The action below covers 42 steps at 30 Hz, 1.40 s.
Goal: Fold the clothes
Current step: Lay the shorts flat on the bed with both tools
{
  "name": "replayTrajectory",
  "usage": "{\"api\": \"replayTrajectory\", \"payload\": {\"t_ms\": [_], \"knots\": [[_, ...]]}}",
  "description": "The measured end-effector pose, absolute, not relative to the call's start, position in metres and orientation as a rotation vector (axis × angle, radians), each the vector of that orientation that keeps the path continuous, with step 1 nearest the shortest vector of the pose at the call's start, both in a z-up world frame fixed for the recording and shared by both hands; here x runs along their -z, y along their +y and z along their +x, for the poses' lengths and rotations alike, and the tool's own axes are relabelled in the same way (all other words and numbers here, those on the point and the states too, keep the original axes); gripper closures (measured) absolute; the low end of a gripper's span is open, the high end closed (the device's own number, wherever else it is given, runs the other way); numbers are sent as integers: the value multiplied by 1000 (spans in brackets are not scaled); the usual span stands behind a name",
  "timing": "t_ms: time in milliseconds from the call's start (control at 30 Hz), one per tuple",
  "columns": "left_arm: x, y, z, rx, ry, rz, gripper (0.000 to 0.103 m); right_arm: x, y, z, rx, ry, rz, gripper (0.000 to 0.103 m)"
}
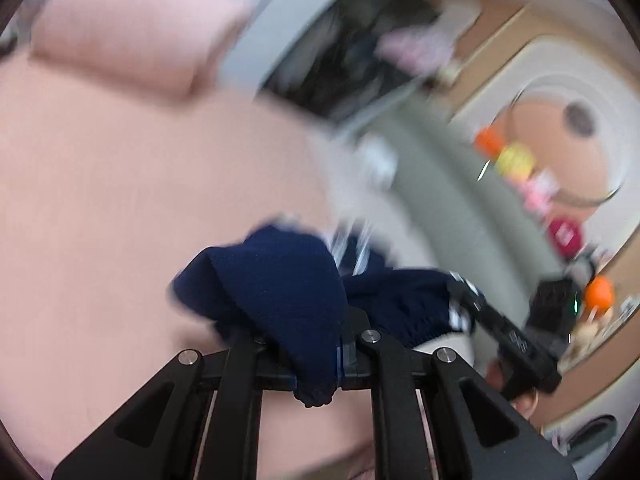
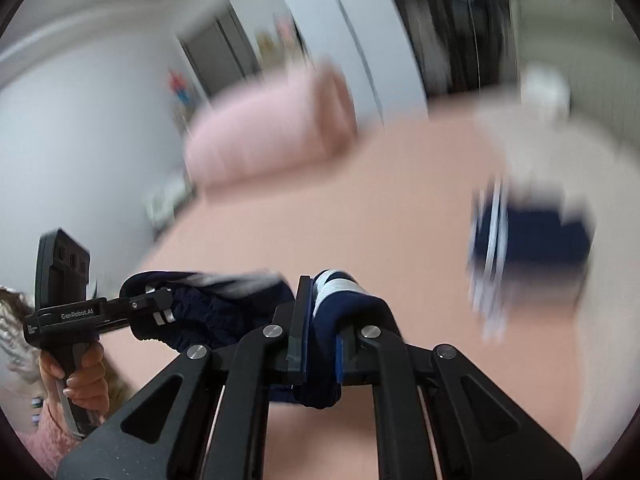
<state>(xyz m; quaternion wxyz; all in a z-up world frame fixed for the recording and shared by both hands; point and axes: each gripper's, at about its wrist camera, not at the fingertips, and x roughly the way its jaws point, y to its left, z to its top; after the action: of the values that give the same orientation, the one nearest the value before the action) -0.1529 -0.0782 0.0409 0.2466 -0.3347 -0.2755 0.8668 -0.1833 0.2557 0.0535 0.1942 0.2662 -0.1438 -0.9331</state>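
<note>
Left gripper (image 1: 316,364) and right gripper (image 2: 320,354) jaws both clamped on navy garment (image 1: 280,284).

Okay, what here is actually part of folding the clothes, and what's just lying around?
Part of the job:
- navy garment, held up between both claws
- left claw, shut on it
- right claw, shut on it
- pink bed sheet underneath

Just lying about:
- pink pillow
- folded navy item with white stripes, too blurred to identify
- bright toys beyond the bed
</note>
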Motion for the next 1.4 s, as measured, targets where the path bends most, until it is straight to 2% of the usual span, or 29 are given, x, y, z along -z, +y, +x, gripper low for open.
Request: {"api": "replayTrajectory", "payload": {"t_ms": [100, 167, 267, 367, 433, 500, 600, 700, 833, 967, 1033, 1100, 1167, 1200, 1233, 1300, 1400], "knots": [[-30, -97, -142, -2342, -841, -893, 91, -88, 264, -184, 2676, -393, 619, 96], [17, -103, -145, -2242, -946, -1005, 91, -67, 269, -174, 2684, -405, 697, 96], [104, -96, -152, -2169, -972, -1231, 91, -4, 266, -172, 2676, -377, 894, 96], [204, -85, -149, -2107, -962, -1510, 91, 97, 260, -173, 2652, -299, 1160, 96], [247, -82, -143, -2056, -961, -1644, 91, 156, 256, -175, 2626, -240, 1326, 96], [268, -79, -136, -2041, -947, -1696, 91, 204, 258, -175, 2566, -248, 1472, 95], [265, -87, -123, -2049, -946, -1650, 91, 239, 268, -169, 2546, -274, 1572, 95], [254, -89, -120, -2060, -937, -1607, 90, 234, 279, -160, 2535, -361, 1553, 95], [232, -78, -110, -2095, -818, -1590, 90, 210, 278, -155, 2549, -365, 1480, 95], [247, -79, -101, -2120, -677, -1711, 89, 214, 265, -158, 2494, -347, 1541, 95], [261, -83, -96, -2099, -673, -1752, 87, 226, 260, -158, 2475, -303, 1596, 95], [261, -91, -90, -2086, -700, -1756, 84, 243, 255, -157, 2461, -239, 1659, 94], [252, -103, -79, -2128, -667, -1760, 69, 241, 255, -154, 2475, -209, 1664, 86], [245, -108, -73, -2171, -625, -1752, 69, 234, 256, -152, 2493, -204, 1647, 80], [235, -109, -67, -2234, -546, -1724, 69, 224, 260, -148, 2529, -202, 1613, 78], [213, -105, -53, -2365, -309, -1647, 69, 206, 266, -139, 2602, -187, 1546, 78], [192, -83, -50, -2465, -70, -1542, 69, 188, 264, -138, 2668, -94, 1456, 77]]}}
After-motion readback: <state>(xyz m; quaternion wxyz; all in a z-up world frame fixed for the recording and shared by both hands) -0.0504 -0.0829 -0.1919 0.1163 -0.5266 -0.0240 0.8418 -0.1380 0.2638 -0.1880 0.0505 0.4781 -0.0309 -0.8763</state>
